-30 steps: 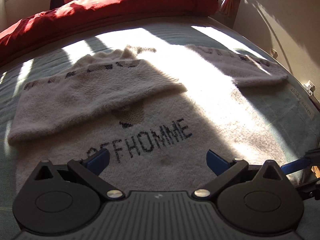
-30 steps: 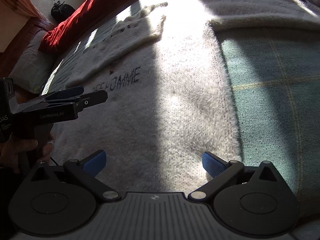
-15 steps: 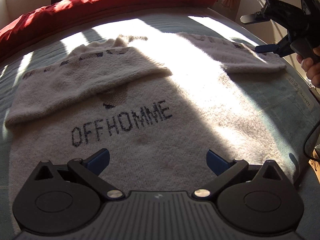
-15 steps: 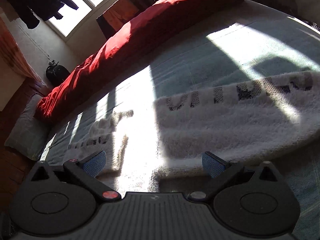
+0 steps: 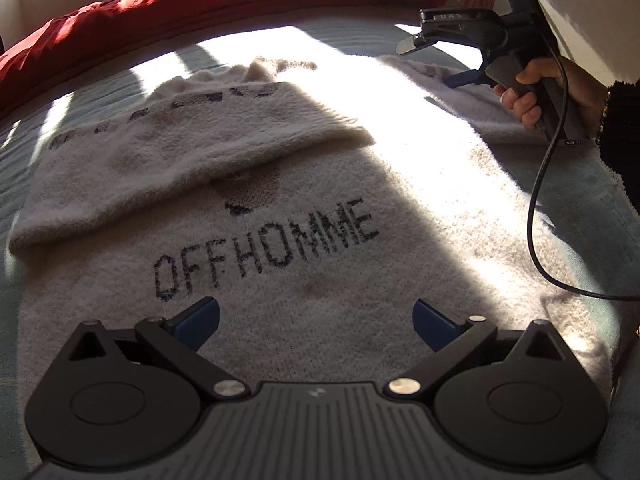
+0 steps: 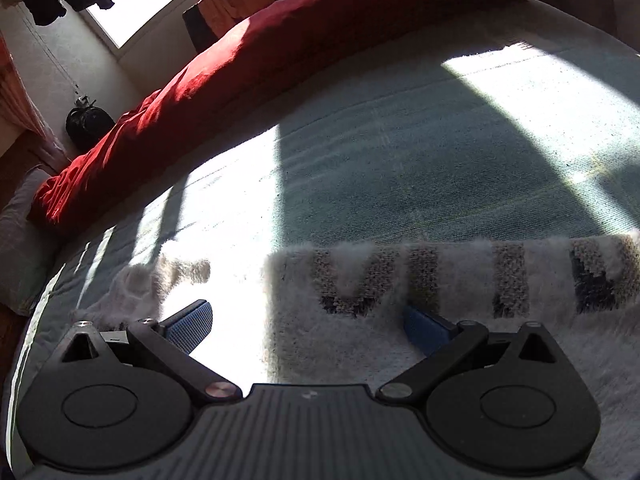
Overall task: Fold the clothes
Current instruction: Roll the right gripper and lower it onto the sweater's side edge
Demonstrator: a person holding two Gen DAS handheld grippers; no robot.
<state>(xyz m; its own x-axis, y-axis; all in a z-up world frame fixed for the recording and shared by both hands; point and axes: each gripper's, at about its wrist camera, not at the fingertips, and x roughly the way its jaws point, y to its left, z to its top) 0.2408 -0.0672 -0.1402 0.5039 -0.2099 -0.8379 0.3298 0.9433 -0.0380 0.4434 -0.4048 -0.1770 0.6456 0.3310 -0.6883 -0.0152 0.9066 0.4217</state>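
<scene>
A fuzzy cream sweater (image 5: 320, 216) with dark "OFFHOMME" lettering lies flat on the bed. Its left sleeve (image 5: 172, 148) is folded across the chest. Its right sleeve (image 6: 460, 280) stretches out sideways, with dark block letters on it. My left gripper (image 5: 316, 320) hovers open over the sweater's lower part, nothing between its blue pads. My right gripper (image 6: 306, 322) is open and low over the right sleeve near the shoulder. In the left wrist view the right gripper (image 5: 432, 60) appears at the upper right, held by a hand (image 5: 524, 96), fingers spread above and below the sleeve.
A pale blue-green bedspread (image 6: 400, 140) covers the bed. A red duvet (image 5: 224, 4) is bunched along the far edge. A black cable (image 5: 536, 208) hangs from the right gripper across the sweater's right side. A wall (image 5: 600, 4) stands close on the right.
The right gripper left the sweater's hem, swung up to the right sleeve and came down close over it. The left gripper drew back slightly, showing the whole lettering.
</scene>
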